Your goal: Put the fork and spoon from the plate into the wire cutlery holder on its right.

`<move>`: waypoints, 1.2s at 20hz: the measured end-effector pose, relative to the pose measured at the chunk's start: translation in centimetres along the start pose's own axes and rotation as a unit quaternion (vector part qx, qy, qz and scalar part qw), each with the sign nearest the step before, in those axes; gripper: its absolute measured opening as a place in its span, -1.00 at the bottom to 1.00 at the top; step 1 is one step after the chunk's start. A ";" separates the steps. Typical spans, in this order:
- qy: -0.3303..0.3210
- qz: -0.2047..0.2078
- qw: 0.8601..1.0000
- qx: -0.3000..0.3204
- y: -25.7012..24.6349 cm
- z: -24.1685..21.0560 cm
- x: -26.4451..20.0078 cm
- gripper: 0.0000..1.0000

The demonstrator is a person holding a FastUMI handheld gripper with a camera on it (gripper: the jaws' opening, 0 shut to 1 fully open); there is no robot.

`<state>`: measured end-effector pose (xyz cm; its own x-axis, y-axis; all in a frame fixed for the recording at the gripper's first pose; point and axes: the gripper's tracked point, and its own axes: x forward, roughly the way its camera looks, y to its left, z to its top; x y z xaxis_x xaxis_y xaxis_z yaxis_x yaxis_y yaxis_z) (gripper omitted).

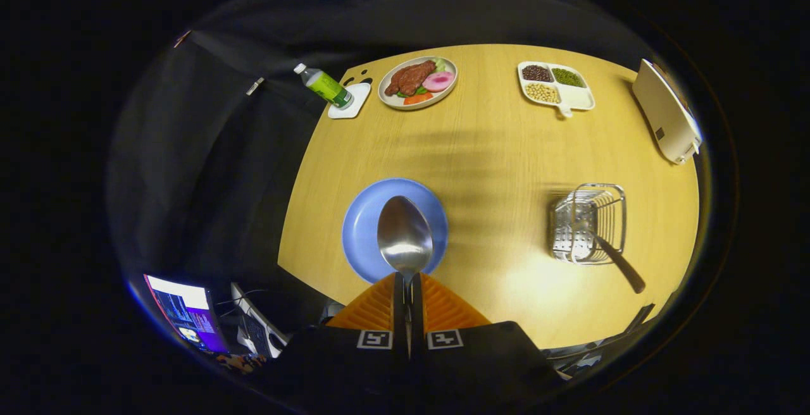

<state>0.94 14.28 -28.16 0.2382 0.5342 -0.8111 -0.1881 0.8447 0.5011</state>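
Steel spoon (405, 236): held by the gripper (408, 288), handle pinched betw. the 2 fingers, bowl sticking fwd just ahead of the tips.
Gripper: clamped tight on spoon handle, almost no gap betw. fingers.
Blue plate (362, 225): right under spoon bowl, near table's front edge; no cutlery seen lying on it.
Wood table (500, 155): light yellow top; open stretch betw. plate & holder, nothing seen in the way there.
Wire cutlery holder (588, 222): well to right of plate, upright, near table's right side.
Fork (604, 247): inside holder, dark handle leaning out over the near rim toward front-right; tines hard to make out through the wires.
Monitor (186, 314): off table, near left, lit.
Bottle (324, 86): far left, green label, tilted, on white coaster (354, 100).
Food plate (417, 82): far side, just right of bottle, meat & veg.
Divided tray (557, 86): far right, beans/grains in compartments.
White appliance (667, 114): far right edge, beyond holder.
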 end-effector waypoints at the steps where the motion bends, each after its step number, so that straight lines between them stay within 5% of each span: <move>1: -0.003 0.000 1.000 0.001 -0.7 0.1 -1.0 -0.89; 10: 0.004 -0.033 0.999 0.001 -8.0 0.7 -6.4 -0.89; 17: 0.070 -0.061 0.995 -0.029 -12.1 -0.1 -6.3 -0.89; 24: 0.174 -0.099 0.977 -0.075 -16.3 -0.4 -5.3 -0.89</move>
<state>2.40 -2.30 -32.18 -0.0493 0.2948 -0.9543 -0.3144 0.9023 0.2950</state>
